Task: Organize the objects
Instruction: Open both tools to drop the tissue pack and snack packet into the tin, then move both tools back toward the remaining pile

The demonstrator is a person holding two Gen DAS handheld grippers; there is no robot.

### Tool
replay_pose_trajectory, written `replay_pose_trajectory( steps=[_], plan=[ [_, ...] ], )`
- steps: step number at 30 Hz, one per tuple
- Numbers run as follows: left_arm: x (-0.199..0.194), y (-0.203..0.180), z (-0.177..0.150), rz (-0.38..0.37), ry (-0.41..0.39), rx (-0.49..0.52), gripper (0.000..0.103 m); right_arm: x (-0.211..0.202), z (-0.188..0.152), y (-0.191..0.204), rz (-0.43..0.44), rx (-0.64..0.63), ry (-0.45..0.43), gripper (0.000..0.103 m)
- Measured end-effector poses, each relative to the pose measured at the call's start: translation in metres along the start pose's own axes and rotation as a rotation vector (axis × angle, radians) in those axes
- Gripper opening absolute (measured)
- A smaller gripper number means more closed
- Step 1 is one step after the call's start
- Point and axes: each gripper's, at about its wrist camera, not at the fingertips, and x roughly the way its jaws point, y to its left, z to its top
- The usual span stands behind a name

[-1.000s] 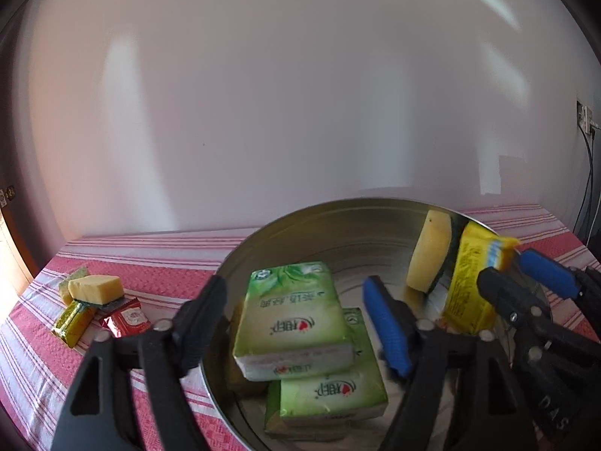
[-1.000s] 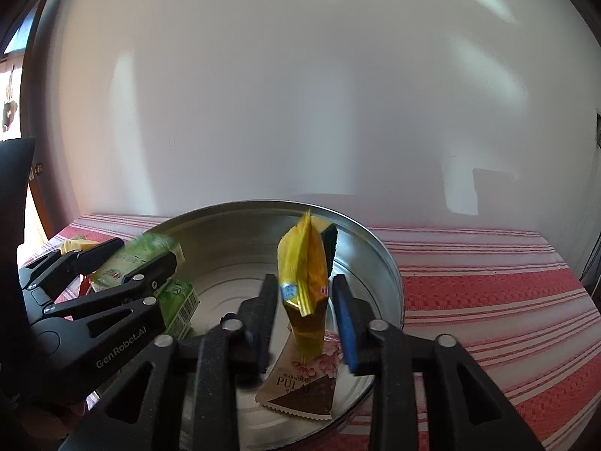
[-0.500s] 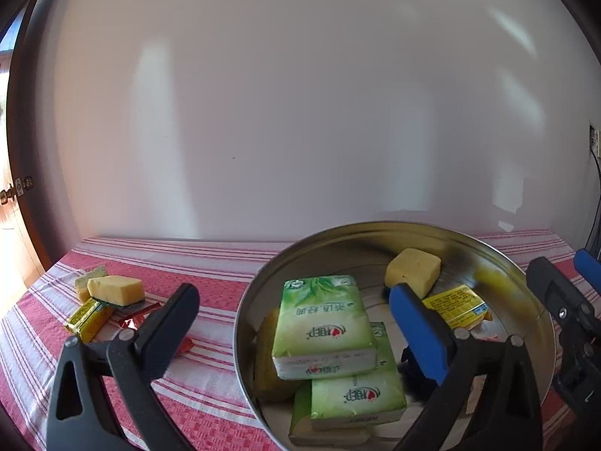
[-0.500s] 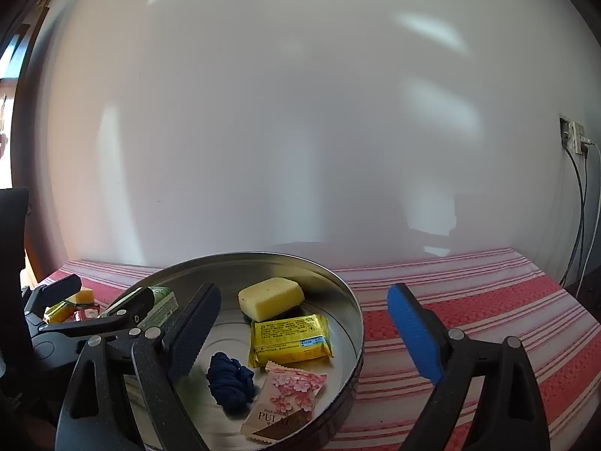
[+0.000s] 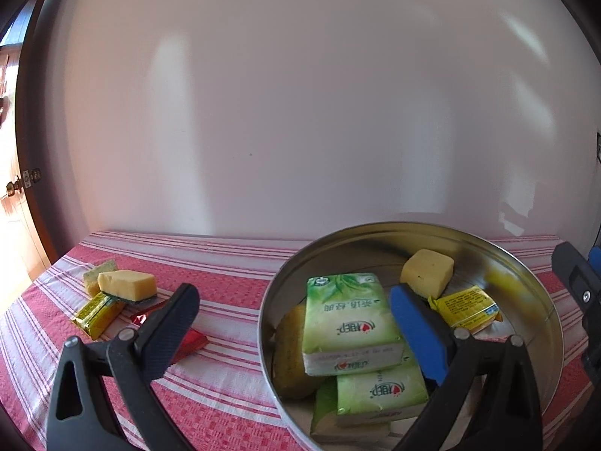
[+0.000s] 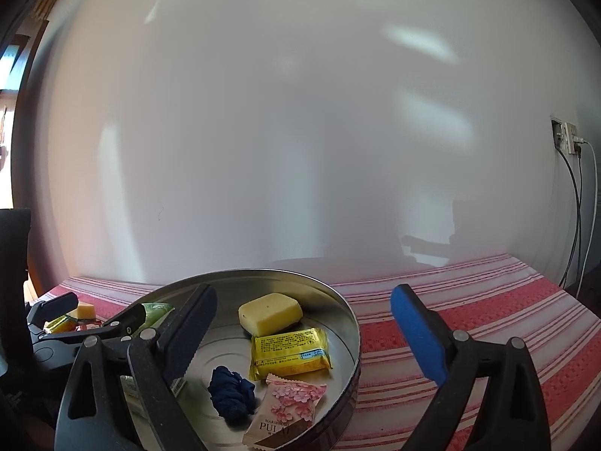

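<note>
White wall and a red-and-white striped cloth on the tabletop (image 5: pixel 233 263) form the setting, with a round metal tin (image 5: pixel 541 293) placed on the cloth. The left gripper (image 5: pixel 296 323) is shown with its fingers spread wide and nothing pressed between them; one finger (image 5: pixel 176 323) is seen over the cloth outside the tin, the other over the tin's contents. The right gripper (image 6: pixel 311 334) is likewise released, its jaws having just been opening, and no item is gripped between them.

Between and just beyond the left fingers, stacked green tissue packs (image 5: pixel 349 323) are seen inside the tin. Between the right fingers lie a yellow sponge (image 6: pixel 270 312), a yellow snack packet (image 6: pixel 291 349), a dark blue bundle (image 6: pixel 233 394) and a pink sweet wrapper (image 6: pixel 289 406).

Outside the left black finger, still on the cloth, a second yellow sponge (image 5: pixel 127 285), a yellow-green packet (image 5: pixel 97 314) and a red packet (image 5: pixel 191 342) are left to be gathered. These are judged light. The sponge is judged soft and compressible, best taken across its short sides; the foil packets are judged thin and slippery, best pinched across the body rather than at a crimped end.
</note>
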Motion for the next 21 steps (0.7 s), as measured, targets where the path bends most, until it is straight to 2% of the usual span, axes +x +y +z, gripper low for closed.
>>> replay_pose_trajectory(
  steps=[5,11,17,21],
  plan=[
    [-0.009,0.015,-0.003,0.013,-0.034,0.005,0.102,-0.007,0.002,0.000,-0.006,0.014,-0.032,0.095],
    [-0.012,0.045,-0.009,0.081,-0.046,0.028,0.102,-0.018,0.003,-0.004,-0.051,0.074,-0.090,0.095],
    [-0.003,0.093,-0.011,0.149,-0.016,-0.002,0.102,-0.015,0.001,0.012,-0.079,0.098,-0.051,0.095],
    [0.006,0.126,-0.012,0.186,0.018,-0.021,0.102,-0.015,-0.002,0.034,-0.050,0.113,-0.051,0.095]
  ],
)
